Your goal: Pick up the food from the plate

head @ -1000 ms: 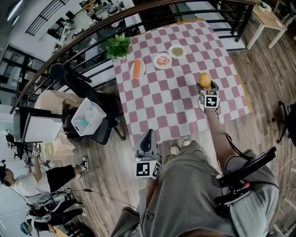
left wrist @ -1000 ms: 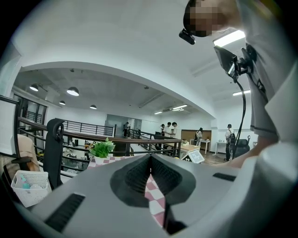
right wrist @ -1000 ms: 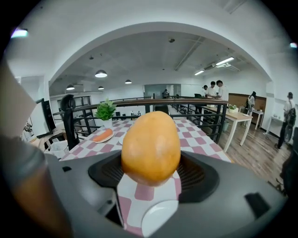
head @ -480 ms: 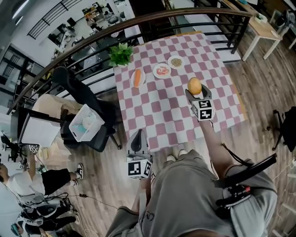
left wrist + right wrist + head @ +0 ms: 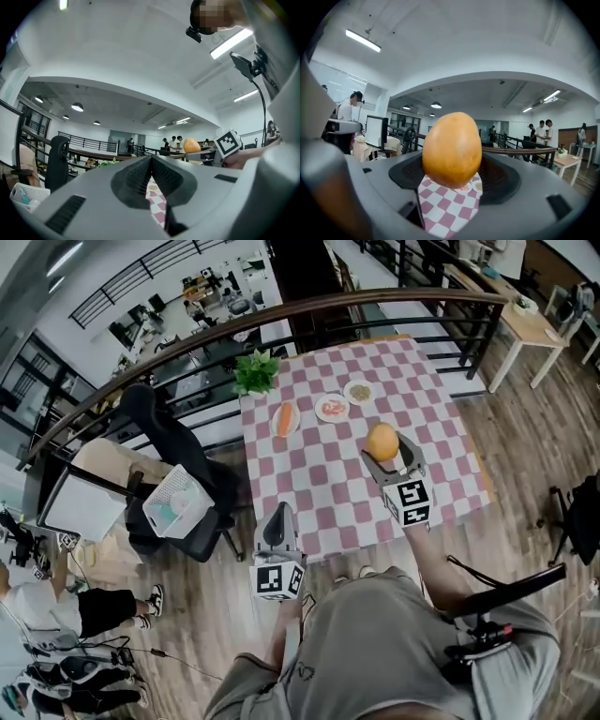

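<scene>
My right gripper is shut on an orange-yellow round fruit, held up above the pink-and-white checkered table; in the right gripper view the fruit fills the space between the jaws. At the table's far side lie three small plates: one with a carrot, one with red food, one with greenish food. My left gripper hangs below the table's near edge, its jaws pressed together with nothing between them.
A potted green plant stands at the table's far left corner by a curved dark railing. A black chair and a white basket stand left of the table. People stand at the far left. A wooden side table is far right.
My right gripper has drawn back toward me and leftward with the fruit, rising from the table. The left gripper drifted slightly left. The head view has shifted, so the table sits lower.
</scene>
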Available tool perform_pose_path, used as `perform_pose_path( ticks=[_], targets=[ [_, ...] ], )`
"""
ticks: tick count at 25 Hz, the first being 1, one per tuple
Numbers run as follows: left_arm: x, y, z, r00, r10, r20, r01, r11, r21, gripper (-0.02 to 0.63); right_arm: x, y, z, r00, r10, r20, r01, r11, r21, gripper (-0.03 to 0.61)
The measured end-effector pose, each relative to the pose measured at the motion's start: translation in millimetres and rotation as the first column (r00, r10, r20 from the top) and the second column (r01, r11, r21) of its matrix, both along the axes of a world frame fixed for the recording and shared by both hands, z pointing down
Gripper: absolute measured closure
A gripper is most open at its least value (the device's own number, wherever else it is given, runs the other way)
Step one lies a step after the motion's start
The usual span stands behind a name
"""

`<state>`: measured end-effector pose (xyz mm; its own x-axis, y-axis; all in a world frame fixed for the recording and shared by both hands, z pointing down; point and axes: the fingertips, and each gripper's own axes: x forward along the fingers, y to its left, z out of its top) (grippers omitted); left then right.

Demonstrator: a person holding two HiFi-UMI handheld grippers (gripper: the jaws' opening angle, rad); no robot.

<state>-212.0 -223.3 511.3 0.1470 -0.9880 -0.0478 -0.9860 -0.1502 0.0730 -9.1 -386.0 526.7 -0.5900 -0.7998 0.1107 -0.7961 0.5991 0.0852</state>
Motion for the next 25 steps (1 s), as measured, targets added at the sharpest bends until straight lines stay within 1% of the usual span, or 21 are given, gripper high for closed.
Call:
perform_pose_path(
  ticks=[5,9,14,18,21,25],
  targets=[
    [8.6,8.8,-13.1,1.000,0.009,-0.008,-0.009,0.999,0.032,0.604,-3.5,41.3,-38.9,0.996,-0.063,0.068,0.059,0.996,0.065,0.232],
    [16.9,14.2,-16.4,1.000,0.024,-0.004,-0.024,0.999,0.048,0.604,-2.3,66.6,-51.0,0.995,-0.079,0.057,0.074,0.993,0.092,0.232],
    [21.1,20.3,-16.2,1.000,0.021,-0.009,-0.020,0.999,0.038,0.604,-9.6,79.0,-42.0,0.991,-0.113,0.069,0.110,0.993,0.046,0.232],
    [26.9,26.4,-10.1,1.000,0.027,-0.014,-0.026,0.999,0.036,0.604,-9.6,86.6,-38.9,0.992,-0.120,0.035,0.118,0.992,0.049,0.232],
    [29.5,30.1,-3.1,0.999,0.036,-0.024,-0.036,0.999,0.013,0.604,-7.4,87.2,-41.1,0.994,-0.105,0.042,0.104,0.994,0.041,0.233],
    [32.2,34.4,2.1,0.999,0.046,-0.029,-0.046,0.999,-0.002,0.604,-7.9,88.3,-48.4,0.992,-0.113,0.061,0.111,0.993,0.044,0.233]
  ],
)
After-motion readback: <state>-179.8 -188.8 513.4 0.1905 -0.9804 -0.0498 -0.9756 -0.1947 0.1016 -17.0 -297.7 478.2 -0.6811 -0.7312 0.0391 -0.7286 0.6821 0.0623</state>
